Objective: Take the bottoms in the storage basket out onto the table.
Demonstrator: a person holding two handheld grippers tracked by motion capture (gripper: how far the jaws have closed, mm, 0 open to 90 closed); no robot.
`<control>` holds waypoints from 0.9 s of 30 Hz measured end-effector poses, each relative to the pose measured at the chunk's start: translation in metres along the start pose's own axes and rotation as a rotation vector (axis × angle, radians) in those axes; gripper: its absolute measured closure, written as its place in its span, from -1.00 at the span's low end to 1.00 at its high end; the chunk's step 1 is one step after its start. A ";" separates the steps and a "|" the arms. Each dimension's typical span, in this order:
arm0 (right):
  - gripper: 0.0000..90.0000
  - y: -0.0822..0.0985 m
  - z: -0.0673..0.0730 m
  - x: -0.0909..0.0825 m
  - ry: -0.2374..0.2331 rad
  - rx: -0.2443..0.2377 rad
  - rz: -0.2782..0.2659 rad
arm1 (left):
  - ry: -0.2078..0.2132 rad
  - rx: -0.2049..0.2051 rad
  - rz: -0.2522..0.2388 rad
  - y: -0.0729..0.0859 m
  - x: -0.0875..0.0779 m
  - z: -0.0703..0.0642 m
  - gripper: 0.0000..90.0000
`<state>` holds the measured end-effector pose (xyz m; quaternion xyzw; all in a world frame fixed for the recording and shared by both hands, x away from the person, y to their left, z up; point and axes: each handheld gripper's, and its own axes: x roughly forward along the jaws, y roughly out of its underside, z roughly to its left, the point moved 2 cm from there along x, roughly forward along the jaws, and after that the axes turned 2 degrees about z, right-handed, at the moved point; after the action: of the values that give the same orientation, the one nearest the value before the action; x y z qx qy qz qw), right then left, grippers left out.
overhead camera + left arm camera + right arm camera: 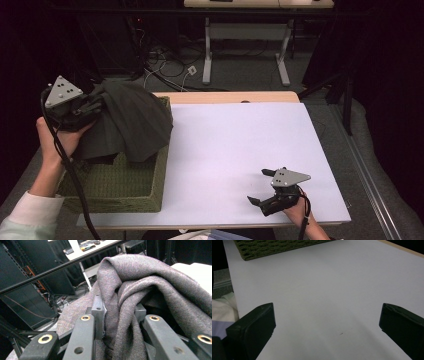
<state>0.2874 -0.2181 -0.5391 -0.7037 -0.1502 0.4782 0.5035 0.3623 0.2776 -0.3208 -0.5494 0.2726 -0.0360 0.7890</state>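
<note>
A dark grey cloth (131, 119) is bunched above a green woven basket (125, 192) at the table's left, part of it draped over the basket's right wall. My left gripper (96, 109) is raised at the basket's far left corner and is shut on a fold of the cloth (140, 290). In the left gripper view the fabric is pinched between the two pads of the gripper (118, 309). My right gripper (260, 186) rests near the front edge of the white tabletop (240, 140), open, jaws wide apart and pointing left toward the basket (274, 247), with nothing between its (327, 325) fingers.
A wooden strip (230, 97) runs along the table's far edge. Beyond it are a white-legged desk (247, 45) and loose cables (165, 67) on the floor. The white surface spreads wide between the basket and the right gripper.
</note>
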 end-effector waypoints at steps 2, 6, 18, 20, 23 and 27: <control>-1.00 0.000 0.000 0.000 0.000 0.001 0.000 | 0.004 0.004 -0.001 -0.001 0.000 -0.001 0.61; -1.00 0.000 0.000 0.000 0.001 0.001 -0.001 | 0.014 0.015 0.001 -0.005 0.001 -0.004 0.61; -1.00 0.000 0.000 0.000 0.001 0.000 -0.001 | 0.045 0.041 -0.005 -0.016 0.008 -0.015 0.61; -1.00 0.000 0.000 0.000 0.000 -0.001 0.000 | 0.049 0.046 -0.005 -0.018 0.009 -0.017 0.61; -1.00 0.000 0.000 0.000 0.001 -0.002 0.000 | 0.056 0.049 -0.005 -0.021 0.011 -0.019 0.61; -1.00 0.000 0.000 0.000 0.001 -0.002 0.000 | 0.064 0.059 -0.008 -0.025 0.012 -0.023 0.61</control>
<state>0.2876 -0.2185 -0.5391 -0.7042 -0.1504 0.4779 0.5030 0.3680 0.2442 -0.3095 -0.5256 0.2943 -0.0647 0.7956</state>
